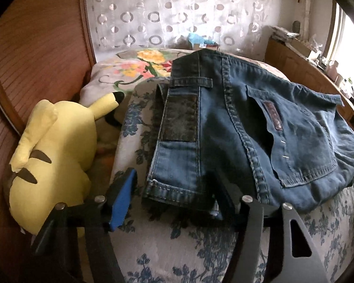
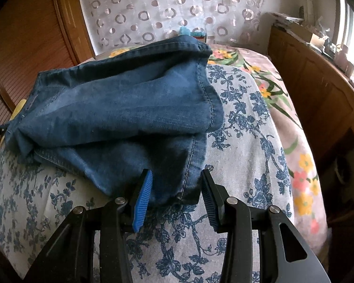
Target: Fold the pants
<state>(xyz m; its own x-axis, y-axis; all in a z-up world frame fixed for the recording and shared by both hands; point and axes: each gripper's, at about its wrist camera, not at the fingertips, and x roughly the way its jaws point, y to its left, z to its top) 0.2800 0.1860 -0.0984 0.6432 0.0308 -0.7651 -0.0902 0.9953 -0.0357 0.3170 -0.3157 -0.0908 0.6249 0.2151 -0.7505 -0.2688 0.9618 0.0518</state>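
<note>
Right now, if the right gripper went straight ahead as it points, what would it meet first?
The right gripper, open, would first meet the frayed hem of the folded blue denim pants, already lying between its fingers.

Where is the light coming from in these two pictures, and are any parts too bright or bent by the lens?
Left wrist view: the window at the right edge is overexposed; the brown wooden wardrobe bows strongly. Right wrist view: the same window glares white, and the folded blue denim jeans throw a dark shadow near the open right gripper.
</note>
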